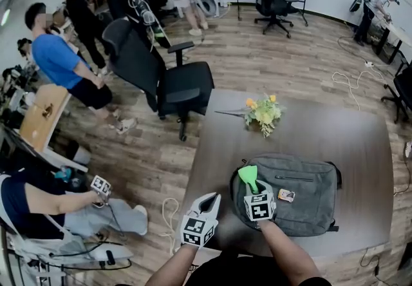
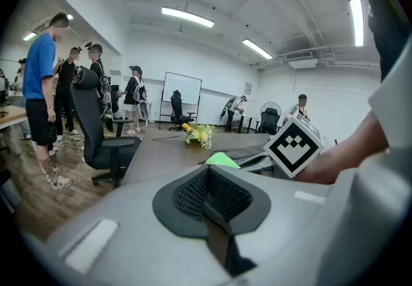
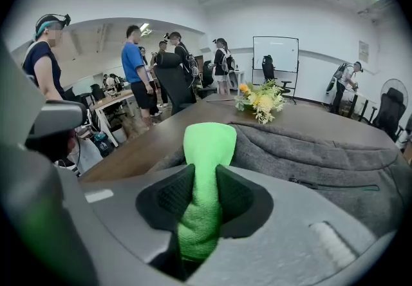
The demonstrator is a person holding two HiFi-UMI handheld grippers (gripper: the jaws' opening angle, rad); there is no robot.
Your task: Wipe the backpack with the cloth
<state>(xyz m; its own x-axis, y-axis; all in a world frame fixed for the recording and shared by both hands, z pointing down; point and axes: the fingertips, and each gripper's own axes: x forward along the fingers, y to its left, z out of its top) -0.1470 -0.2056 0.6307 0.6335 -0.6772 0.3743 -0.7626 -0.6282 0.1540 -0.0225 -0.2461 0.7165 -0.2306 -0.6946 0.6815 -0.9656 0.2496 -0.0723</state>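
While the right gripper (image 1: 252, 189) is clamping the green cloth (image 1: 248, 175) above the grey backpack's (image 1: 302, 194) left end | backpack is lying flat on the table (image 1: 335, 130), long axis stretching rightward from the jaws | right forearm (the nearer one) is reaching in low | left gripper (image 1: 211, 200) is hanging beside the table edge, jaws together on nothing

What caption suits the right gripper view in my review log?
Right gripper, jaws shut on the green cloth, at the edge of the grey backpack on the brown table.
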